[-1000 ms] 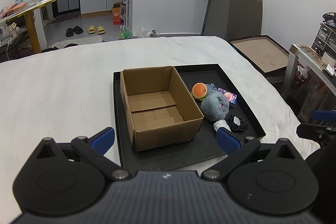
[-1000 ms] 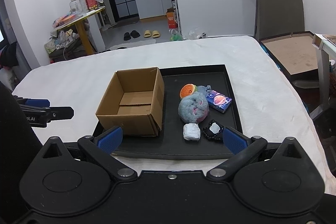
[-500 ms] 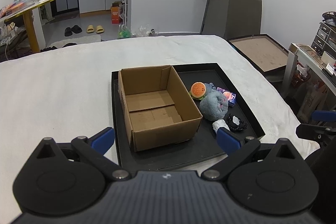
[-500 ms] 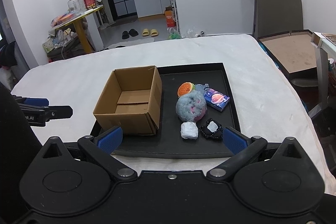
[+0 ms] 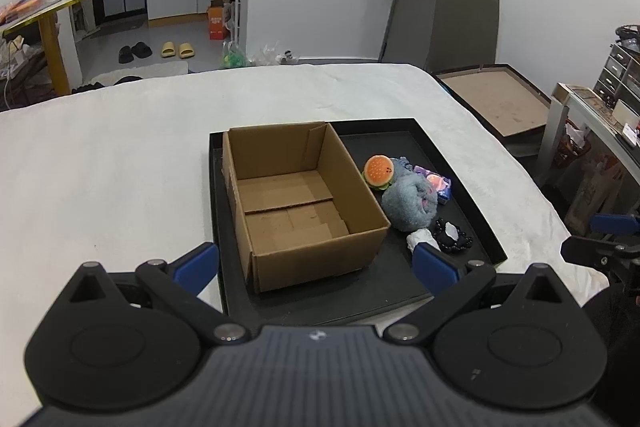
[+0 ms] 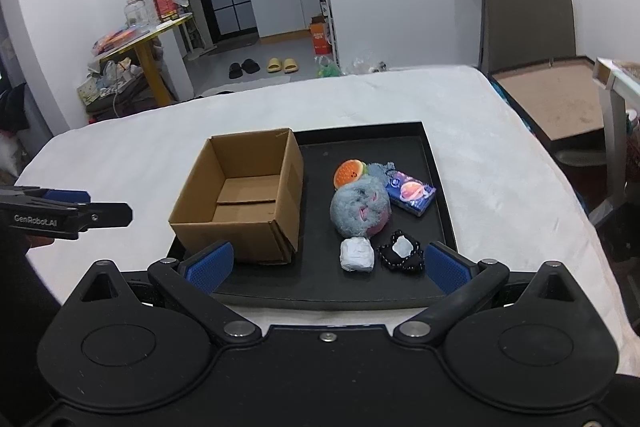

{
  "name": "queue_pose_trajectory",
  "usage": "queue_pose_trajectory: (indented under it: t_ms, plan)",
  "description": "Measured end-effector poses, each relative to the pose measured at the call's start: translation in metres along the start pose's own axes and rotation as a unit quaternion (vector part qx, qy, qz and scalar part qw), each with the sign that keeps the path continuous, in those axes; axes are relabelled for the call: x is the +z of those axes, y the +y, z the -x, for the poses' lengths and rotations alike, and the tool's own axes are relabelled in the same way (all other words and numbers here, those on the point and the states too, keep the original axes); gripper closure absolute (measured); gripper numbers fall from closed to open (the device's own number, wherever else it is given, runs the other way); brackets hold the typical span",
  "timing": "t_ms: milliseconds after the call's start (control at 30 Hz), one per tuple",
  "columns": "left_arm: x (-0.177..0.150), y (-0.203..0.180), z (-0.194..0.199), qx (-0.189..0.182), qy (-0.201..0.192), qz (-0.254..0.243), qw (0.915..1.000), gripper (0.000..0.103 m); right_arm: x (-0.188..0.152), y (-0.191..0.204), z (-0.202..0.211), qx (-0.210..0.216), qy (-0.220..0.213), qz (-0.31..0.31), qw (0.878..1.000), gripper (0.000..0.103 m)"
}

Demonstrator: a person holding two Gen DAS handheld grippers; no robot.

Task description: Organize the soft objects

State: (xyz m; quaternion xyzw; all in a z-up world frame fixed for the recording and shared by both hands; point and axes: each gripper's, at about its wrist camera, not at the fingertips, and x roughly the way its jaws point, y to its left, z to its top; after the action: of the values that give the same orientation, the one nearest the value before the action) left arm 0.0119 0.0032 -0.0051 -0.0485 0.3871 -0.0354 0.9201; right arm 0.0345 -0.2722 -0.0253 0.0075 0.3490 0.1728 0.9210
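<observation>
An open, empty cardboard box stands on the left half of a black tray on a white bed. Right of the box lie a burger plush, a grey-blue fuzzy plush, a blue planet-print packet, a small white bundle and a black beaded item. My left gripper is open and empty, at the tray's near edge before the box. My right gripper is open and empty, before the plush pile.
The white bed surrounds the tray. A brown board lies off the bed's right side, with a desk and drawers beyond. A yellow table and slippers are on the floor behind.
Both grippers have shifted slightly; the tray and box sit a little lower-left in the right wrist view. Nothing was grasped and no object has moved.
</observation>
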Motion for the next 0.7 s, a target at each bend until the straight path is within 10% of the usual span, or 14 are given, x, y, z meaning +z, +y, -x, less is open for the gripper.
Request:
queue_pose_trajectory:
  t_ms: [700]
  plan:
    - [0.004,0.054,-0.055,0.047,0.022,0.066,0.9965,0.003,-0.001,-0.020,-0.069,-0.024,0.039,-0.018,0.999,0.000]
